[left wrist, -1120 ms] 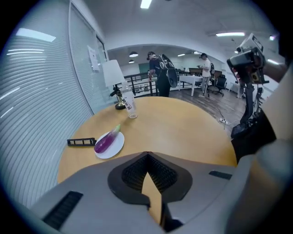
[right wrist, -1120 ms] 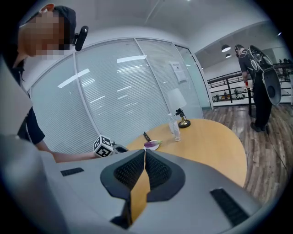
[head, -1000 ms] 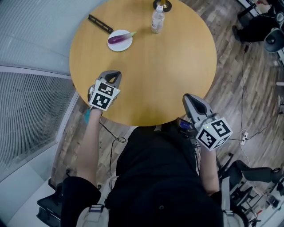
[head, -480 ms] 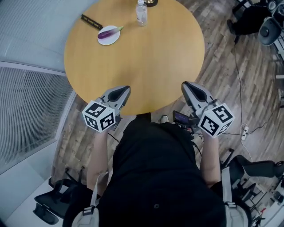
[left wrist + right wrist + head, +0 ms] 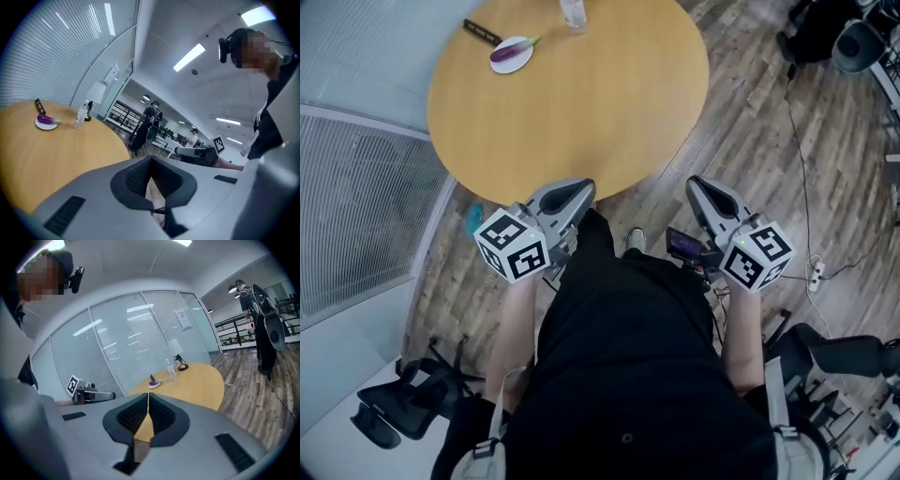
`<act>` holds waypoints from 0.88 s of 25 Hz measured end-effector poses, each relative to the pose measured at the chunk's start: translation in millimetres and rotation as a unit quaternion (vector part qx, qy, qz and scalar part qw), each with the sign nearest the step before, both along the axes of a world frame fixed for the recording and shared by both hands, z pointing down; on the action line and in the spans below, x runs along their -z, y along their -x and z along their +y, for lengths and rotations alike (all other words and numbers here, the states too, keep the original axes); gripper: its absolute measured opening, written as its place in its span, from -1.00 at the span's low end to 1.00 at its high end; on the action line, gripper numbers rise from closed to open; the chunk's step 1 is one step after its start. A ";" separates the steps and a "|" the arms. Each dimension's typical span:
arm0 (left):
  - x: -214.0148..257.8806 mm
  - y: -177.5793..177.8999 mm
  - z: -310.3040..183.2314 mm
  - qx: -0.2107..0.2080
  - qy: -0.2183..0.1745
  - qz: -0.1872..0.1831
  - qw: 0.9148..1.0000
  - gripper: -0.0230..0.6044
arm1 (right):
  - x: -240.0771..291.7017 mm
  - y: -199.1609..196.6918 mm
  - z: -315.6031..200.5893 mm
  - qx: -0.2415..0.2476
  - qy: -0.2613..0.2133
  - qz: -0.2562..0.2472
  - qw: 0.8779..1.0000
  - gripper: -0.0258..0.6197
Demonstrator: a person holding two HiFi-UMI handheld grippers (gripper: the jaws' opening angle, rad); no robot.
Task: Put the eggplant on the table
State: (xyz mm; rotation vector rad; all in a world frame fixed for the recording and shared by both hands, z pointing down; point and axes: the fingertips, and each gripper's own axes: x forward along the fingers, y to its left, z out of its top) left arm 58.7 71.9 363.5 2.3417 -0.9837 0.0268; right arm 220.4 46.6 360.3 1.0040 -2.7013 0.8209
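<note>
I hold both grippers low in front of my body, off the near edge of the round wooden table (image 5: 581, 112). My left gripper (image 5: 581, 190) has its jaws pressed together with nothing between them. Its tip sits right at the table's near rim in the head view. My right gripper (image 5: 698, 185) is also closed and empty. Its pads meet at the tips, and it hangs over the wooden floor (image 5: 750, 122), apart from the table's edge. Each gripper points roughly toward the table, tilted a little downward.

The eggplant (image 5: 508, 52) is purple with a green stem end. It lies on a small white plate (image 5: 517, 65) at the far left side of the table, well apart from both grippers. Just beyond the plate, nearer the glass wall, is a flat black bar (image 5: 481, 32). A clear bottle (image 5: 573, 11) stands upright to the right of the plate, near the far edge. In the right gripper view a small lamp (image 5: 177, 352) stands past the bottle.

The rest of the tabletop between me and the plate is bare wood. A small teal thing (image 5: 474, 223) lies on the floor under the table's left edge; I cannot tell what it is. A black office chair (image 5: 403, 412) stands at my lower left. Another person (image 5: 258, 310) in dark clothes stands on the floor, far off to the right.
</note>
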 end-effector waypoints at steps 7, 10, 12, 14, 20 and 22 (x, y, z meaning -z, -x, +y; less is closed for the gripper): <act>3.6 -36.0 54.4 0.033 0.010 0.011 0.999 -0.89 | -18.5 -29.5 36.5 0.042 0.027 -0.009 0.999 -0.86; 7.7 -40.7 67.2 0.048 0.009 0.015 0.999 -0.89 | -14.3 -24.6 45.5 0.079 0.016 -0.017 0.997 -0.86; 13.0 -39.7 69.6 0.055 -0.001 0.015 0.998 -0.90 | -10.9 -17.4 48.0 0.106 0.003 -0.020 0.994 -0.86; 21.6 -35.5 71.5 0.063 -0.014 0.016 0.998 -0.89 | -5.1 -7.6 53.5 0.138 -0.012 -0.017 0.990 -0.86; 40.5 -15.9 85.8 0.070 -0.050 0.001 0.996 -0.89 | 16.6 22.9 72.9 0.212 -0.062 -0.016 0.975 -0.87; 40.4 -4.7 93.5 0.074 -0.049 0.002 0.996 -0.89 | 21.0 33.4 78.3 0.218 -0.068 -0.013 0.974 -0.87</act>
